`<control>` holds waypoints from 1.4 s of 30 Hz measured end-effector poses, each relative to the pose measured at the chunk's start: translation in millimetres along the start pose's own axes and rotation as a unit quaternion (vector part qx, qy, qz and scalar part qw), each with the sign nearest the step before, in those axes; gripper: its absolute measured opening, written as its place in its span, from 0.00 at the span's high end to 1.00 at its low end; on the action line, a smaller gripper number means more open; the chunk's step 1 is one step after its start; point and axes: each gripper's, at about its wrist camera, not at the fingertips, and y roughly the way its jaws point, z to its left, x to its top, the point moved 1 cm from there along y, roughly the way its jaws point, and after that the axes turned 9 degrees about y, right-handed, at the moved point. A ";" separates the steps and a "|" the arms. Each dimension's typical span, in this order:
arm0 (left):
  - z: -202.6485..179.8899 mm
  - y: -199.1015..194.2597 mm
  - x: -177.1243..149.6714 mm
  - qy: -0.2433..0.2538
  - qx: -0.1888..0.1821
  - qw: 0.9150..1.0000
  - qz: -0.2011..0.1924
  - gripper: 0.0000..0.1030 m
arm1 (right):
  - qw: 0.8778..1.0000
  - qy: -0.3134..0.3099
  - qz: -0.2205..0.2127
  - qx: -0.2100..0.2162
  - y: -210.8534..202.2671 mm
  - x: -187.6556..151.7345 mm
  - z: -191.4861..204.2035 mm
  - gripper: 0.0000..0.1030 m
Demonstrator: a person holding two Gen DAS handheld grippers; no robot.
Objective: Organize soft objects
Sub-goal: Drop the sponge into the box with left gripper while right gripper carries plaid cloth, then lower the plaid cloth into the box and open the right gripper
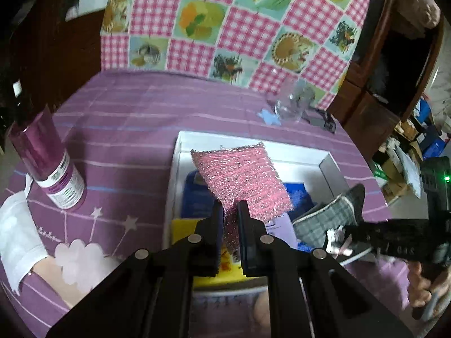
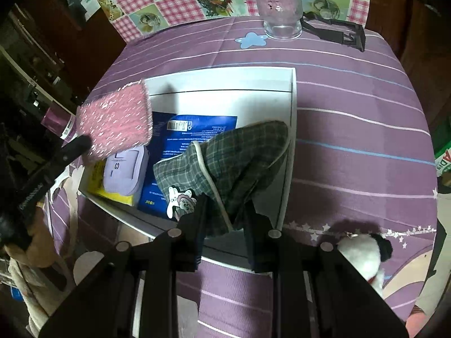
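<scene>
Left wrist view: left gripper [image 1: 231, 214] clamped on corner of pink scouring pad [image 1: 242, 177], pad held above white tray [image 1: 328, 163] at frame centre, not yet set down. Blue packet [image 1: 296, 194], yellow item [image 1: 183, 225] already in tray.

Right wrist view: right gripper [image 2: 225, 219] pinching plaid slipper [image 2: 234, 155], toe resting inside tray [image 2: 293, 107], lower centre. Lilac item [image 2: 124, 171] in tray. Plush toy [image 2: 363, 256], lower right, lies on table outside tray. Judgement: roughly midway; two releases pending, plush left.

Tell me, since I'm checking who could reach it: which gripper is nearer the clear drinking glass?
Right, as far as the views show. The right gripper, holding a plaid slipper, sits on the glass's side of the white box; the left gripper is further across.
</scene>
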 end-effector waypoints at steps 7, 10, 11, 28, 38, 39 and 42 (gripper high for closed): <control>31.0 4.8 -11.1 -0.012 -0.021 0.997 0.072 0.92 | 1.000 0.013 0.000 -0.018 -4.0 1.8 -1.9 0.73; 30.2 11.8 -17.5 -0.006 -0.018 0.995 0.101 0.92 | 1.000 0.014 -0.002 -0.019 -4.5 1.2 -0.7 0.73; 28.0 15.2 -19.4 0.002 -0.004 0.994 0.113 0.92 | 1.000 0.014 -0.001 -0.020 -4.2 1.0 -0.6 0.73; 3.9 8.7 -22.3 0.028 0.032 0.985 0.165 0.69 | 0.999 0.038 0.014 -0.012 -7.8 1.7 -3.9 0.73; -4.2 -14.4 -16.5 0.040 0.043 0.989 0.136 0.59 | 0.998 0.061 -0.017 0.015 -43.0 1.4 -9.1 0.49; -5.7 -18.3 -15.7 0.040 0.043 0.990 0.130 0.58 | 0.998 0.061 -0.019 0.020 -46.8 1.1 -8.9 0.49; -13.2 -27.6 -12.6 0.046 0.043 0.992 0.112 0.58 | 0.998 0.053 -0.027 0.023 -56.2 -0.5 -4.0 0.48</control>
